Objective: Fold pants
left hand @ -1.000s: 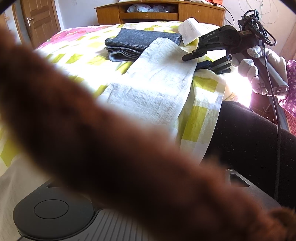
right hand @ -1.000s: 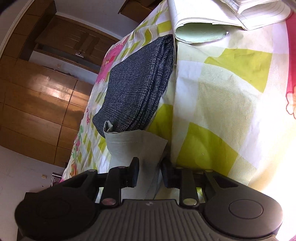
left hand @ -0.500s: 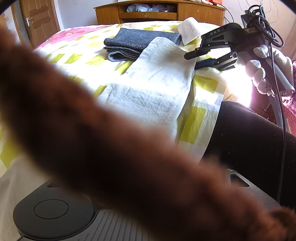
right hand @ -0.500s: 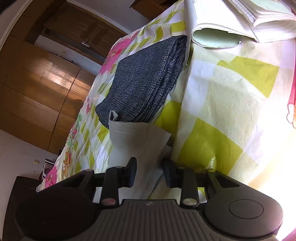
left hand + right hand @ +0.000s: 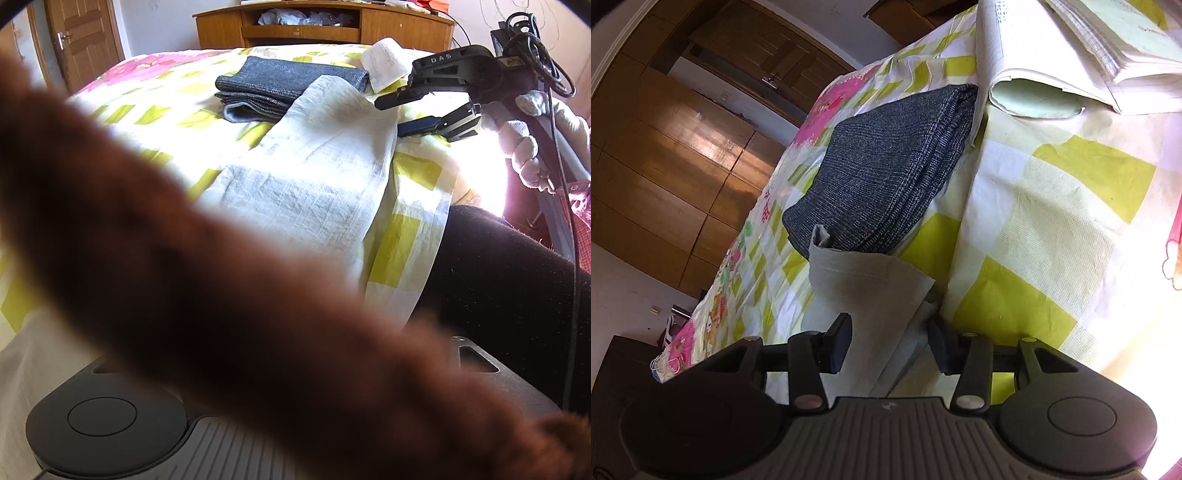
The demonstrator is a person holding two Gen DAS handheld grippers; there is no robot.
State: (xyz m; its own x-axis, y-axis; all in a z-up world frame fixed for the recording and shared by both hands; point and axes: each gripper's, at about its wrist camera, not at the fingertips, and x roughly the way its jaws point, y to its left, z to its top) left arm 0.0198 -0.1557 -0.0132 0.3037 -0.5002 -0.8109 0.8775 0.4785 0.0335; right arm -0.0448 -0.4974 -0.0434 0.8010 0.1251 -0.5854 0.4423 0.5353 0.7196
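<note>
Pale beige pants [image 5: 317,173] lie stretched along the bed's right edge, the far end resting against folded dark grey pants [image 5: 288,83]. My right gripper [image 5: 397,114] is open beside the pale pants' far right edge; in its own view the jaws [image 5: 888,341] stand wide around the hem [image 5: 871,284], not touching it. A blurred brown furry sleeve [image 5: 184,277] crosses the left wrist view and hides my left gripper's fingers.
The bed has a yellow, white and pink checked sheet [image 5: 166,107]. Open notebooks and papers [image 5: 1071,48] lie beyond the grey pants. A wooden headboard shelf [image 5: 325,26] and wooden door [image 5: 85,40] stand behind. A dark-clothed leg [image 5: 517,280] is at right.
The right gripper's jaws have opened wider and it has drawn back slightly from the pale pants' edge. The left gripper stays hidden behind the sleeve.
</note>
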